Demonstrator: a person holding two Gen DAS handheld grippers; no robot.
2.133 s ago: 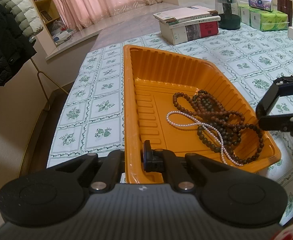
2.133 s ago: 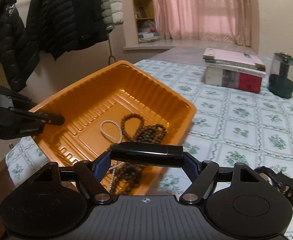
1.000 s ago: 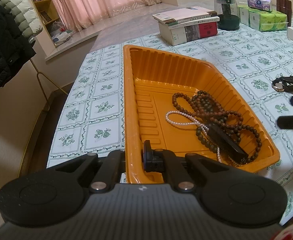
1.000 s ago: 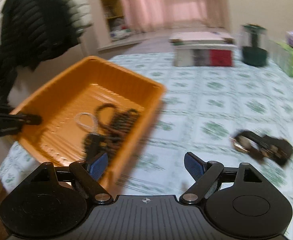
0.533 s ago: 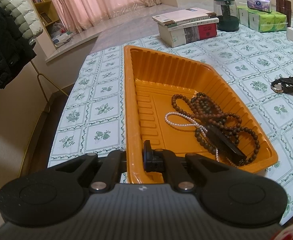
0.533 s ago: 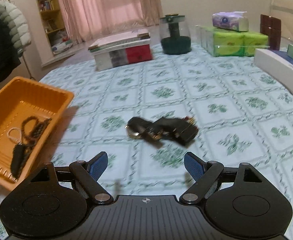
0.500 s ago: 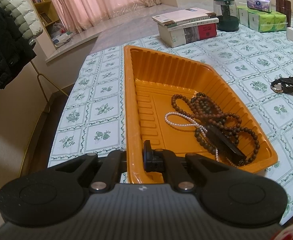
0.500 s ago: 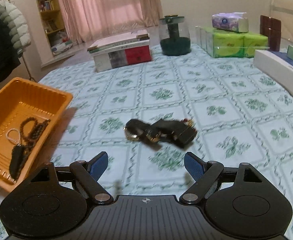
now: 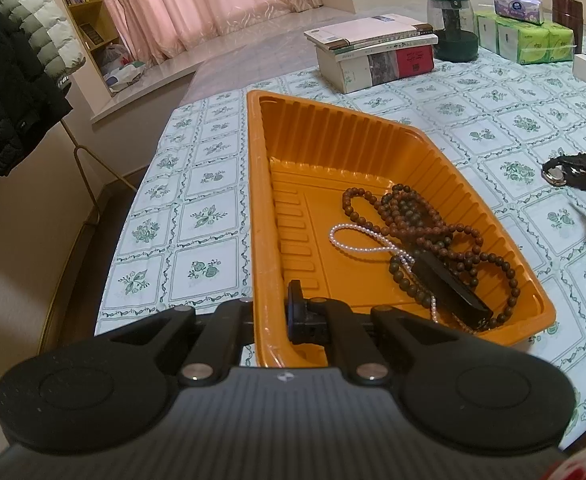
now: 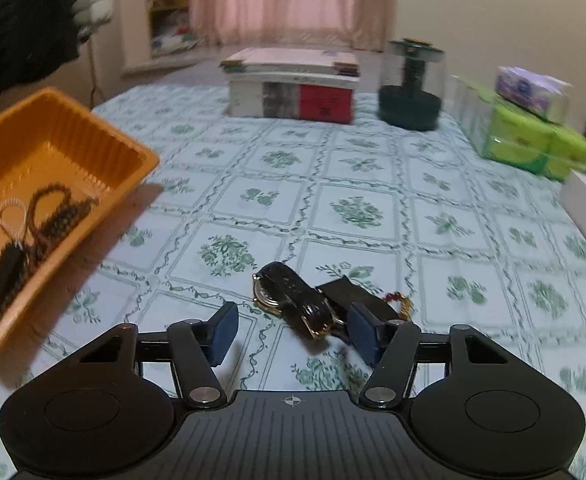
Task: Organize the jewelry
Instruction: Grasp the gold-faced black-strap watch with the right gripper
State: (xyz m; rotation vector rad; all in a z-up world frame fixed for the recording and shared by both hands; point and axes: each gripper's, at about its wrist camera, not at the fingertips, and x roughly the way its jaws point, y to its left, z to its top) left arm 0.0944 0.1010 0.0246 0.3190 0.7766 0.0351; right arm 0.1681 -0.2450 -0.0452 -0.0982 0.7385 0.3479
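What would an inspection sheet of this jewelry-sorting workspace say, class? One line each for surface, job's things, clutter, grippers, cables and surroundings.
Surface: table under a green floral tablecloth.
Job's things: orange tray holds brown bead strands, a pearl strand and a black bar-shaped item; a watch lies on the cloth outside it.
Clutter: stacked books, dark green jar, tissue packs.
Grippers: left gripper shut on the tray's near rim; right gripper closing, watch between the jaws, pads not yet pressing.
Cables: nothing seen.
Surroundings: pink curtains, bookshelf, hanging jackets.
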